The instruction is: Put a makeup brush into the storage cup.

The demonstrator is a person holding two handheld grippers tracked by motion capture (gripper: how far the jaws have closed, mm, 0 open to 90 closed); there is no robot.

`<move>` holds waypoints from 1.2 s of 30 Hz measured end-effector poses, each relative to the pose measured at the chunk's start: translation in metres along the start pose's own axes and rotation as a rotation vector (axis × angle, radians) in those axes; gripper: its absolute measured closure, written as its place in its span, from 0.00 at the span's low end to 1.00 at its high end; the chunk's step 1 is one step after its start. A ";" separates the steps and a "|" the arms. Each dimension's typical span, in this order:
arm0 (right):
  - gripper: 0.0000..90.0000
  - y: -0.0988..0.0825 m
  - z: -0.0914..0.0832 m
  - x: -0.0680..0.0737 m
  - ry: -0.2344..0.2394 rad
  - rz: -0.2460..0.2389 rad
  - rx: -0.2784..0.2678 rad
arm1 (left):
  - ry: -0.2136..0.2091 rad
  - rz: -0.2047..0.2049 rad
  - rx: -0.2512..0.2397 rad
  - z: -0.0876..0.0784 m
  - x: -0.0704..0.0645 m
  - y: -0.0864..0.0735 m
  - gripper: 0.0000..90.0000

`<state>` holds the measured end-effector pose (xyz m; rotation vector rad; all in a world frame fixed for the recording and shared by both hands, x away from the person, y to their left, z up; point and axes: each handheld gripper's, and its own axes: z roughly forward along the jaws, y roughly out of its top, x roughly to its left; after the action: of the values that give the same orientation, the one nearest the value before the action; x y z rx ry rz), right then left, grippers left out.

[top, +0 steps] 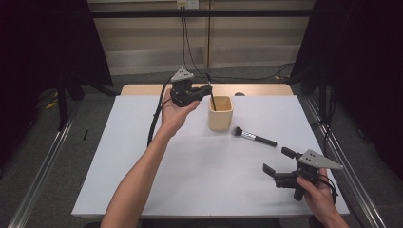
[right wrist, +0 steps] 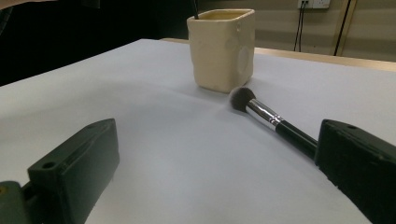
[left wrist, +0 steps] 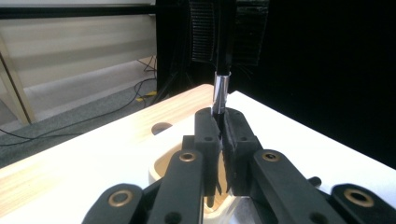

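Observation:
A cream square cup (top: 220,114) stands on the white table top (top: 142,156), behind the middle. My left gripper (top: 208,91) is over the cup's left rim, shut on a thin black brush (top: 212,99) whose lower end dips into the cup. In the left gripper view the jaws of my left gripper (left wrist: 219,122) pinch that brush (left wrist: 221,91) just under its silver ferrule, above the cup (left wrist: 161,169). A black-handled makeup brush (top: 253,136) lies flat, right of the cup. My right gripper (top: 277,161) is open, low at the front right, and faces the lying brush (right wrist: 273,120) and cup (right wrist: 223,49).
A bare wooden strip (top: 256,89) with a round hole (top: 239,94) runs along the table's far edge. Cables trail on the floor behind. Metal rails flank the table on both sides. The white surface stretches wide in front of the cup.

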<state>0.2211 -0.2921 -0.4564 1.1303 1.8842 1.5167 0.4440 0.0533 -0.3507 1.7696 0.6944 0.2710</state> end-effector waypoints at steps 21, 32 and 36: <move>0.00 0.000 0.000 0.000 0.004 -0.004 0.006 | -0.002 -0.004 0.035 0.012 0.004 -0.017 0.95; 0.00 -0.001 0.000 0.000 0.005 -0.003 0.008 | 0.013 -0.010 0.056 0.020 0.006 -0.029 0.95; 0.00 -0.001 0.000 0.000 0.004 -0.004 0.008 | 0.012 -0.012 0.066 0.021 0.007 -0.032 0.95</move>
<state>0.2208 -0.2922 -0.4568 1.1276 1.8957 1.5120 0.4504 0.0464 -0.3885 1.8275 0.7296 0.2536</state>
